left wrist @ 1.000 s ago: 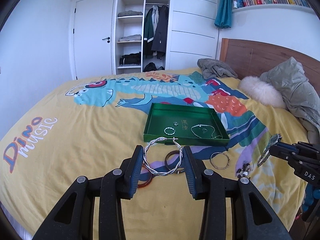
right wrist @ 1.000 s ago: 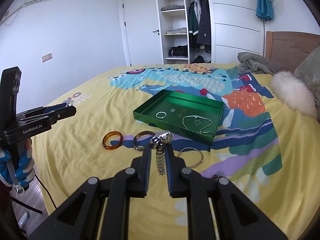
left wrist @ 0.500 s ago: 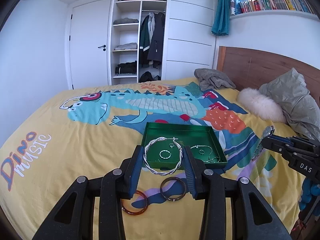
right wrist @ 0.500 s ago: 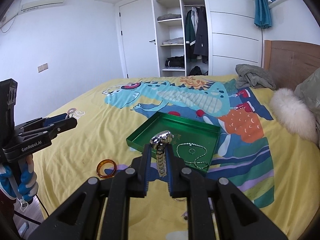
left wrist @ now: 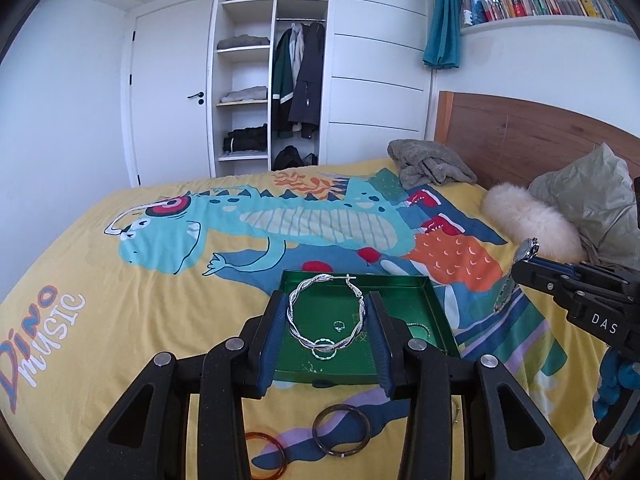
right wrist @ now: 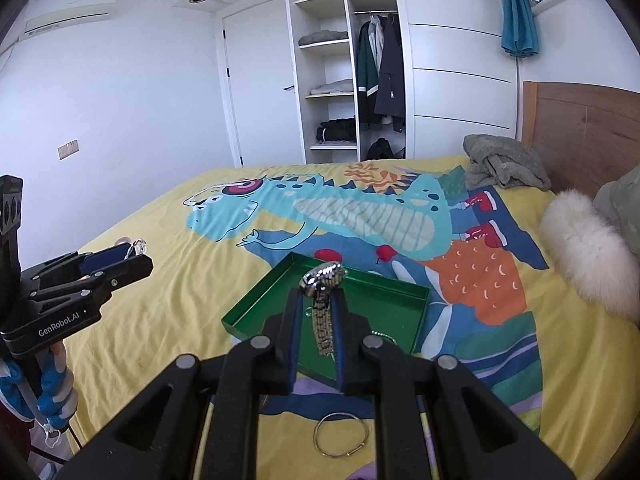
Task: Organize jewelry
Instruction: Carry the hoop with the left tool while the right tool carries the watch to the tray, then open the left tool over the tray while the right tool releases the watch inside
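My left gripper is shut on a twisted silver hoop bangle, held above the near part of the green tray. My right gripper is shut on a silver metal watch, whose band hangs down between the fingers, over the tray. In the tray lie a small ring, a beaded bracelet and a thin chain. On the bedspread before the tray lie a dark bangle, an amber bangle and a thin silver hoop.
The bed carries a yellow dinosaur bedspread. A grey cloth, a fluffy white cushion and a grey-green pillow lie by the wooden headboard. A white wardrobe and door stand behind.
Both grippers have moved forward and risen with their pieces, from over the loose bangles to over the green tray. Both grips are unchanged.
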`<state>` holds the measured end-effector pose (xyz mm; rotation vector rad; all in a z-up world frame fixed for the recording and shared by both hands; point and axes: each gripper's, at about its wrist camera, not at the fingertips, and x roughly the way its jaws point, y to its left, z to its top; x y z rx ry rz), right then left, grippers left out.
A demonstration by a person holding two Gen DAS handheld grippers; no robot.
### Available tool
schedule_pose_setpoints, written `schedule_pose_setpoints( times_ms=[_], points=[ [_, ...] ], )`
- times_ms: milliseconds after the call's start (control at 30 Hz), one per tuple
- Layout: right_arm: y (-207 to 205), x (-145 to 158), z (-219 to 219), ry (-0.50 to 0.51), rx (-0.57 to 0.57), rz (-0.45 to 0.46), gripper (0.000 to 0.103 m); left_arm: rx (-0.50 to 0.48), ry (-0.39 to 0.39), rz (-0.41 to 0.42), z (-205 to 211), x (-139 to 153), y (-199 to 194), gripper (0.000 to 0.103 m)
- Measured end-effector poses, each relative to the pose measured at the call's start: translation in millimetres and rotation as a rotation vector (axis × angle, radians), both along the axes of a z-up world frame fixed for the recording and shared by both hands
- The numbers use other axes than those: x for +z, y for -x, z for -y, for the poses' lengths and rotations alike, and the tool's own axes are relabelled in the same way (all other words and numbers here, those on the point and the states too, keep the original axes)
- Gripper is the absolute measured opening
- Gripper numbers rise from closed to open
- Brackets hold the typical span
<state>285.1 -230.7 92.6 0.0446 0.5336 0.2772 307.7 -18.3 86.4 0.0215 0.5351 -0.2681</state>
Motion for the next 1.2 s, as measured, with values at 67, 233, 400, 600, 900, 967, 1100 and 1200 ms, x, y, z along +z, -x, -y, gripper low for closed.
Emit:
schedule_pose_setpoints(
  times_ms=[67,233,400,600,900,967,1100,1200],
  points=[
    [-15,0,3,0.000,-0.007,-0.003,0.013,0.007,0.007,-0.012,1,-2,-16,0.040],
    [-54,-12,7,0.003,-0.017,-0.024,0.013,0.021,-0.005,-0.051,10,-21,-58,0.040],
    [-96,-52,7,-0.002,-0.017,-0.092,0.013,0.029,-0.022,-0.123,25,-59,-107,0.040],
    [-151,-117,4,0.009,-0.015,-0.206,0.013,0.041,-0.074,-0.215,41,-111,-162,0.040],
    [-210,-179,16,0.077,-0.063,-0.357,0.013,0.086,-0.088,-0.347,47,-174,-211,0.040],
    [-215,-187,16,0.106,-0.070,-0.379,0.013,0.091,-0.092,-0.359,47,-181,-214,0.040],
    [-220,-198,17,0.124,-0.072,-0.404,0.013,0.103,-0.111,-0.383,48,-193,-215,0.040],
    [-220,-204,16,0.128,-0.072,-0.415,0.013,0.109,-0.125,-0.402,48,-202,-217,0.040]
  ],
)
